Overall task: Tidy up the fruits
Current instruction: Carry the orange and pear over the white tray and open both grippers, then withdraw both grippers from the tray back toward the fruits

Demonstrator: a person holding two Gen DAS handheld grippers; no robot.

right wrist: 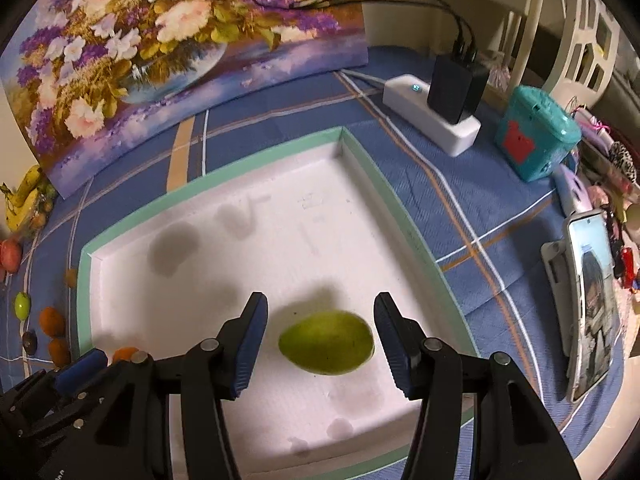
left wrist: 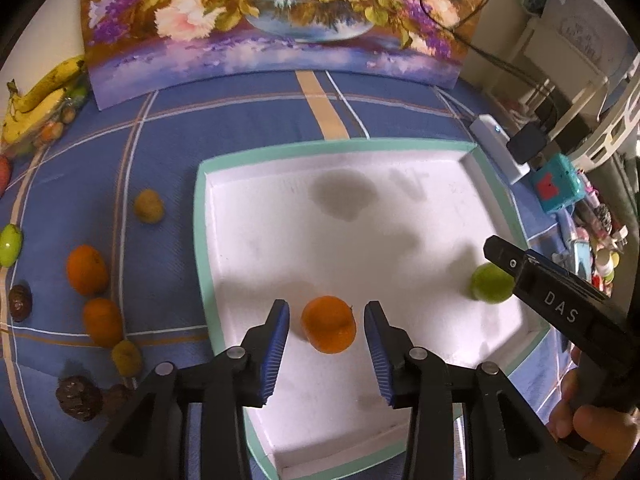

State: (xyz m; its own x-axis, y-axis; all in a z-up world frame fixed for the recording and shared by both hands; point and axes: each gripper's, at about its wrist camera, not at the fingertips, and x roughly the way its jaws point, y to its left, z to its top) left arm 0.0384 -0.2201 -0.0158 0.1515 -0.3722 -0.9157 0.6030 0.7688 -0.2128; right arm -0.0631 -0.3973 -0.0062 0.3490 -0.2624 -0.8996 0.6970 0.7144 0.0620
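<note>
An orange (left wrist: 329, 330), round and bright, lies on the white floor of the tray (left wrist: 206, 280) between the blue pads of the left tool (left wrist: 327, 344); the pads stand a little clear of it on both sides, so the tool is parted and holds nothing. A green, egg-shaped mango (right wrist: 327, 342) lies in the same tray between the pads of the right tool (right wrist: 320, 344), which stand apart with a gap on each side, touching nothing.

Inside the tray are just these two fruits. Left of the left tool, on the blue checked cloth (left wrist: 160, 160) covering the bench, lie two more oranges (left wrist: 87, 269), two yellowish-green fruits (left wrist: 148, 206), one small green fruit (left wrist: 10, 244) and three dark brown ones (left wrist: 78, 398). Further off to the left sits a bunch of bananas (left wrist: 36, 98).

Ahead of both tools a flower painting (left wrist: 276, 20) leans upright. Right of the right tool are a white power strip (right wrist: 432, 120) with a black plug, a teal box (right wrist: 536, 136) and a phone (right wrist: 592, 292) in a stand.
</note>
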